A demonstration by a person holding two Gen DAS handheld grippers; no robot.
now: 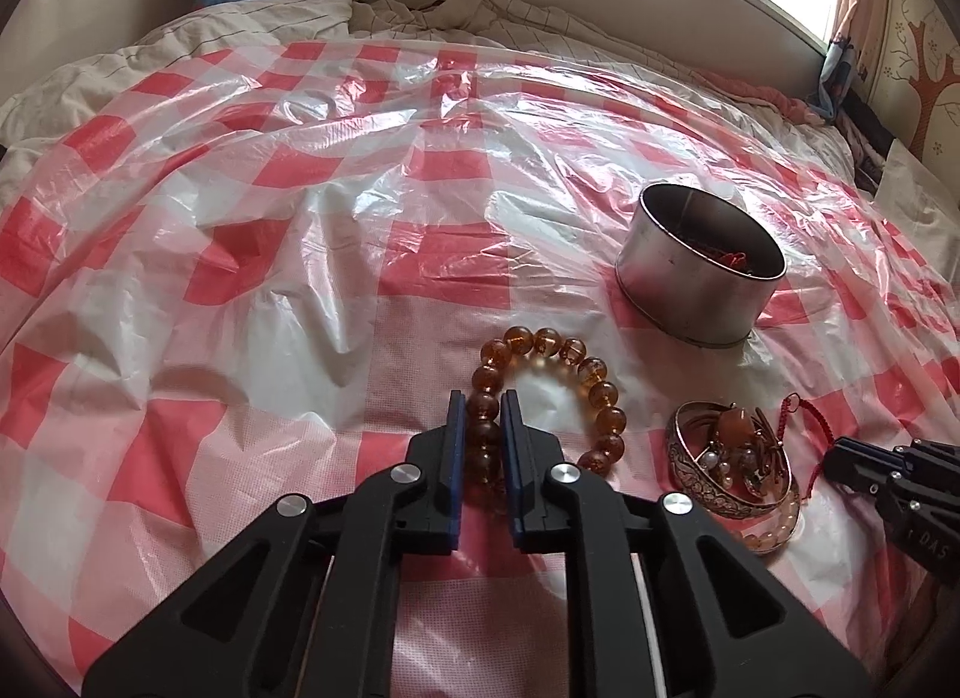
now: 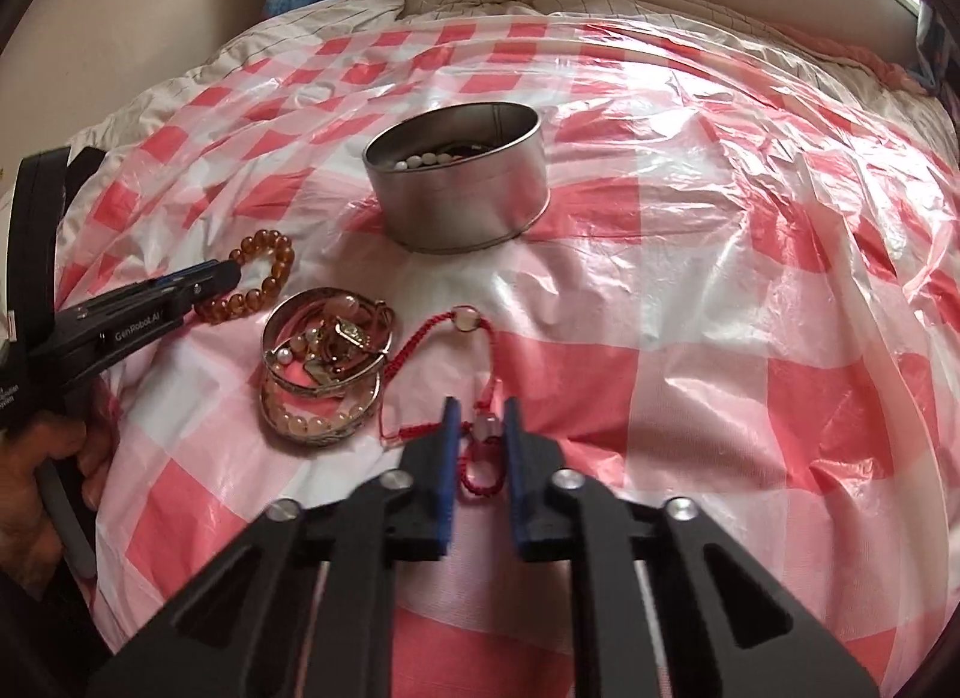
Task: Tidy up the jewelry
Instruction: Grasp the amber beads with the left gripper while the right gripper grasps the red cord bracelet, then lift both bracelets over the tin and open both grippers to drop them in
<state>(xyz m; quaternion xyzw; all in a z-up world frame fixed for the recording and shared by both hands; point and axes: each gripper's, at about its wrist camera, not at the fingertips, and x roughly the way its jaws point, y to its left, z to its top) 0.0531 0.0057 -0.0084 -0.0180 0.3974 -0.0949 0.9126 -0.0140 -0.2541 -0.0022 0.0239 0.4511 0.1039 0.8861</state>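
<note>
- A red-and-white checked plastic sheet (image 1: 252,254) covers the bed and fills most of both views
- A round metal tin (image 2: 459,182) stands on the sheet at upper centre of the right wrist view, with pale beads visible inside; in the left wrist view it sits right of centre
- The left gripper (image 1: 483,404), at lower centre of its own view, is clenched on the amber bead bracelet (image 1: 576,365): its blue pads press a dark bead from both sides, and the rest of the loop lies on the sheet
- A pile of metal bangles (image 2: 321,362) with small trinkets lies left of centre in the right wrist view, just beside the amber loop
- The right gripper (image 2: 483,407), lower centre, is nearly closed, grasping the red cord bracelet (image 2: 474,446) at a pale bead between its pads; the cord trails up towards the bangles
</note>
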